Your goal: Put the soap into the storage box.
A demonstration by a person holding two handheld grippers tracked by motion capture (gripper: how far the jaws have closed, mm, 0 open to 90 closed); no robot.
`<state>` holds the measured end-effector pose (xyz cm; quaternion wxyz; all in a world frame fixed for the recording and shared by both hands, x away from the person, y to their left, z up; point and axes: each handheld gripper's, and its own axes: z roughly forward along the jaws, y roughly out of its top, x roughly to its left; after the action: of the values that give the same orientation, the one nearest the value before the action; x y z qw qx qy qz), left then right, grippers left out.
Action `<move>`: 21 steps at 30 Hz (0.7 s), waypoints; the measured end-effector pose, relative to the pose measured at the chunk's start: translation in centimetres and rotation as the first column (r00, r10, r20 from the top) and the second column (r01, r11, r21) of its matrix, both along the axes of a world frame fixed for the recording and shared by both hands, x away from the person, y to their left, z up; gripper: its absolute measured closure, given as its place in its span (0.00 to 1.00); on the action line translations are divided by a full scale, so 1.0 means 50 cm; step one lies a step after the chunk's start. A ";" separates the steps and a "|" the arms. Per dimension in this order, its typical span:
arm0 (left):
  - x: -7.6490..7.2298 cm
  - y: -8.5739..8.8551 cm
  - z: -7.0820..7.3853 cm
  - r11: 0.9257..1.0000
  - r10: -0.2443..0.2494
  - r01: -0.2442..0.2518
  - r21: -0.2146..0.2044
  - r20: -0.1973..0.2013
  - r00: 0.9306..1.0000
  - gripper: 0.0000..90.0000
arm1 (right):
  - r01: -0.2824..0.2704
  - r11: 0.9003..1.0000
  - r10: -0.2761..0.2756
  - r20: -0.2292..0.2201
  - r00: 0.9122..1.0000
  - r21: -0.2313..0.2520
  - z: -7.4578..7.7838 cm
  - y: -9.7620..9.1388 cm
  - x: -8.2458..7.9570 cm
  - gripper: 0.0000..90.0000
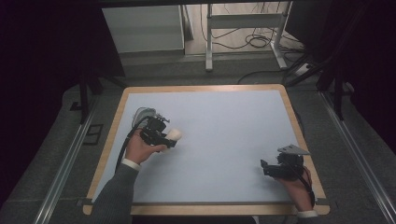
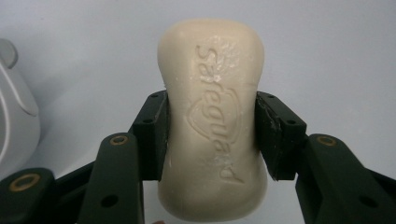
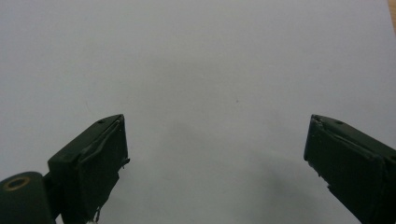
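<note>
A worktop covered by a pale blue mat and bordered by a wooden edge is seen from the high view, with a wide bare stretch of mat left open across its middle and far side. Dark floor is seen beyond every edge, and a metal frame with loose cables is set well behind the far edge. At the left of the mat, close to the wooden border, a white rounded dish is placed; in the left gripper view its curved rim is seen at the left margin, apart from the soap. The left claw is held just beside that dish by a hand with a grey sleeve reaching in from the near edge, pointed toward the middle of the mat. It is clenched on a cream bar of soap, which is gripped across its narrowed waist by both pads, with both rounded ends left free and the stamped face turned to the camera. The right claw is held low near the near right corner, pointed leftward, well apart from the left one. It is released, with bare mat seen between its widely parted jaws.
</note>
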<state>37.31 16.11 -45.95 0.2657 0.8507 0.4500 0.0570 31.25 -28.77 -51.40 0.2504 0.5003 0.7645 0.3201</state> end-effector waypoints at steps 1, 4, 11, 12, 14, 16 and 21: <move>0.000 0.001 0.000 1.000 0.002 -0.002 -0.001 -0.002 1.000 0.55 | 0.000 1.000 0.000 0.000 1.000 0.001 0.000 0.000 0.000 0.07; 0.003 0.005 0.001 1.000 0.003 -0.003 -0.003 -0.002 1.000 0.55 | 0.000 1.000 0.000 0.000 1.000 0.000 0.000 0.000 0.000 0.07; 0.007 0.017 0.004 1.000 0.025 -0.025 -0.009 0.005 1.000 0.55 | 0.003 1.000 -0.003 0.001 1.000 0.001 0.001 -0.002 0.000 0.07; 0.009 0.022 0.006 1.000 0.030 -0.030 -0.006 0.004 1.000 0.55 | 0.003 1.000 -0.003 0.000 1.000 0.001 0.000 -0.001 0.000 0.07; 0.010 0.024 0.007 0.999 0.033 -0.033 -0.006 0.006 0.999 0.55 | 0.003 1.000 -0.003 -0.001 1.000 0.001 0.000 -0.001 0.000 0.07; 0.011 0.029 0.011 0.999 0.036 -0.036 -0.005 0.007 0.999 0.55 | 0.003 1.000 -0.003 -0.001 1.000 0.000 0.000 -0.001 0.000 0.07; 0.015 0.042 0.019 0.999 0.045 -0.045 -0.005 0.010 0.999 0.55 | 0.002 1.000 -0.002 -0.001 1.000 0.000 0.000 0.000 0.000 0.07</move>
<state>38.06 18.21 -45.01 0.2688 0.8394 0.4678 0.0663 31.25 -28.78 -51.42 0.2502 0.5011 0.7643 0.3196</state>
